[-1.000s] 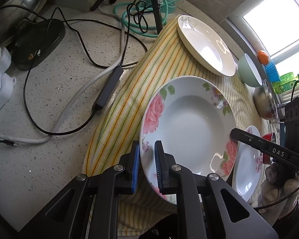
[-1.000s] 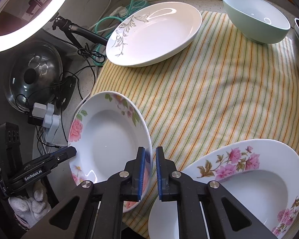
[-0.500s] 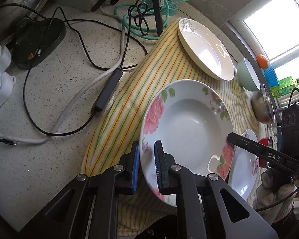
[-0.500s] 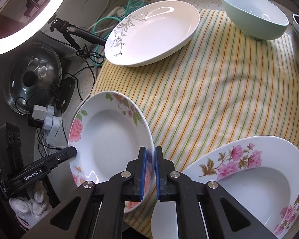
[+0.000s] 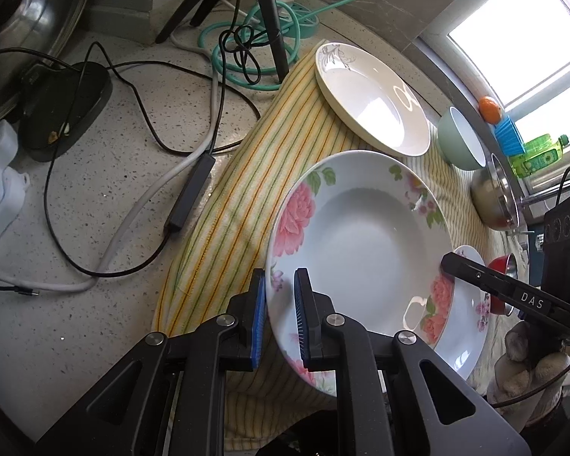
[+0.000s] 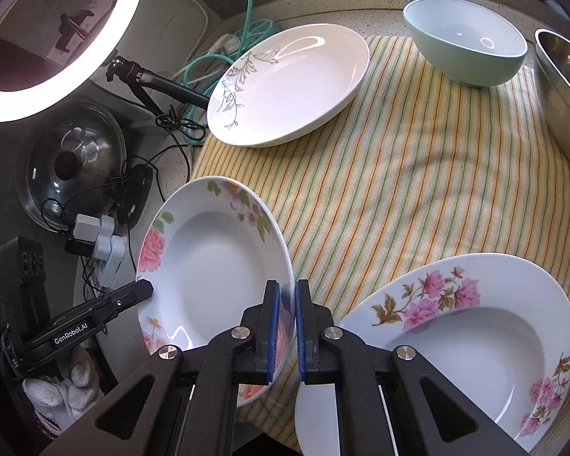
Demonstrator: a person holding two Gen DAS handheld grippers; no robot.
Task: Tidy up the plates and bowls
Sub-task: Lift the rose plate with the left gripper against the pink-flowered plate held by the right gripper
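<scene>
A rose-patterned deep plate (image 5: 361, 243) is held between both grippers, lifted above the striped cloth (image 5: 247, 197). My left gripper (image 5: 279, 315) is shut on its left rim. My right gripper (image 6: 287, 326) is shut on its right rim (image 6: 216, 266). A second floral plate (image 6: 467, 349) lies on the cloth at lower right, partly under the held plate in the left wrist view (image 5: 467, 326). A white plate with a grey leaf pattern (image 6: 288, 83) and a green bowl (image 6: 463, 41) sit at the far side.
A steel bowl (image 6: 562, 87) stands at the right edge of the cloth (image 6: 418, 174). Cables (image 5: 133, 174), a tripod (image 5: 262, 11), a ring light (image 6: 57, 38) and a glass lid (image 6: 72, 163) crowd the counter to the left. A red cup (image 5: 507, 266) shows at right.
The rose plate has risen and moved slightly toward the second floral plate, held by both grippers. Both views have shifted a little with it.
</scene>
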